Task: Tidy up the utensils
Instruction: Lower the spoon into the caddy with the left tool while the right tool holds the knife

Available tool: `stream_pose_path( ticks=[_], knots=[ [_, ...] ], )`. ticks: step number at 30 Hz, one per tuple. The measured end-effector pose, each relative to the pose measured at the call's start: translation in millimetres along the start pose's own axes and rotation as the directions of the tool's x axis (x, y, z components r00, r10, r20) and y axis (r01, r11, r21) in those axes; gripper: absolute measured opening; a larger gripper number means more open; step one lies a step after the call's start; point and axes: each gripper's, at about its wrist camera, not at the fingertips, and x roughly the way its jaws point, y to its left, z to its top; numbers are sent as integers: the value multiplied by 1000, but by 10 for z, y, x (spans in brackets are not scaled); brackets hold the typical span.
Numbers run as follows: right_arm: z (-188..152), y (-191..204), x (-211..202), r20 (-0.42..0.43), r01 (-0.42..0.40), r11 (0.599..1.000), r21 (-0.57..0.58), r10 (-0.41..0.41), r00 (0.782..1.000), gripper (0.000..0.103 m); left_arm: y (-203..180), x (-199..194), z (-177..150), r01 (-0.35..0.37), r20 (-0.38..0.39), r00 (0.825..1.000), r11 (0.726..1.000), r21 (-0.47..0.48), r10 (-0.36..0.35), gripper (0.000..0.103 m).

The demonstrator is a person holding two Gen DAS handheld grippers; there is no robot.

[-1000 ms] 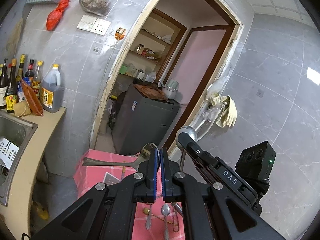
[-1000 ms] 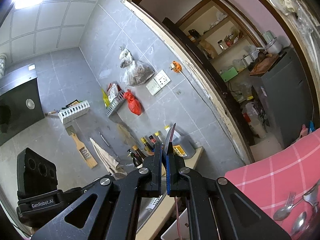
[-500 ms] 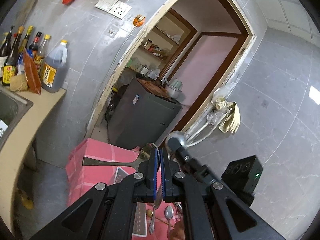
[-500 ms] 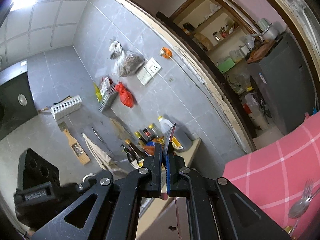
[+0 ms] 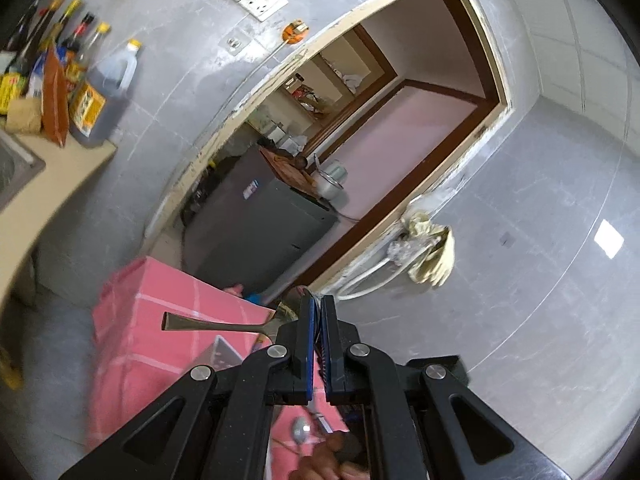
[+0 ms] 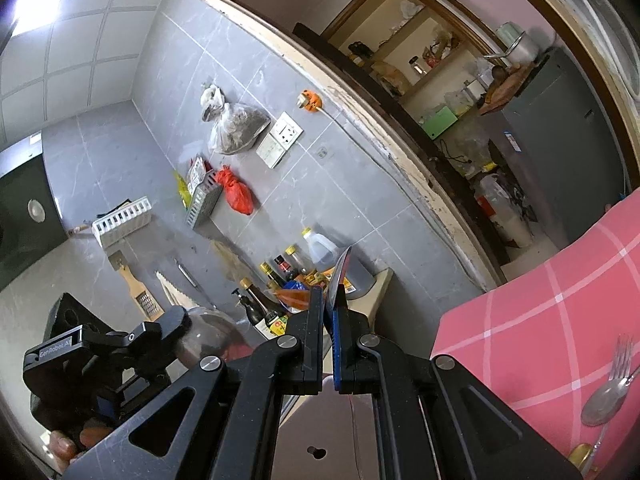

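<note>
So far I have one utensil in each tongs: left tongs [image 5: 316,320] clamp a spoon [image 5: 216,325], right tongs [image 6: 329,312] pinch a thin blade [image 6: 341,270]. More cutlery [image 6: 606,392] lies unsorted on the pink-clothed surface [image 6: 540,308].

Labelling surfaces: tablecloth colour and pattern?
Pink with white grid lines; the tablecloth shows best in the right wrist view.

Bright, even daylight fills the room. A ceiling panel [image 6: 30,4] glares white. Fisheye bending curves the walls; the left view's edges smear.
</note>
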Motion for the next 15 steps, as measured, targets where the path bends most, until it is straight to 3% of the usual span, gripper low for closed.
stream_pose_path(
  ticks=[15],
  knots=[
    [269, 133, -115, 23, 1, 1000, -25, 0, 1000, 4, -353, -116, 101, 98, -55, 993, 993, -67, -102, 4]
  ],
)
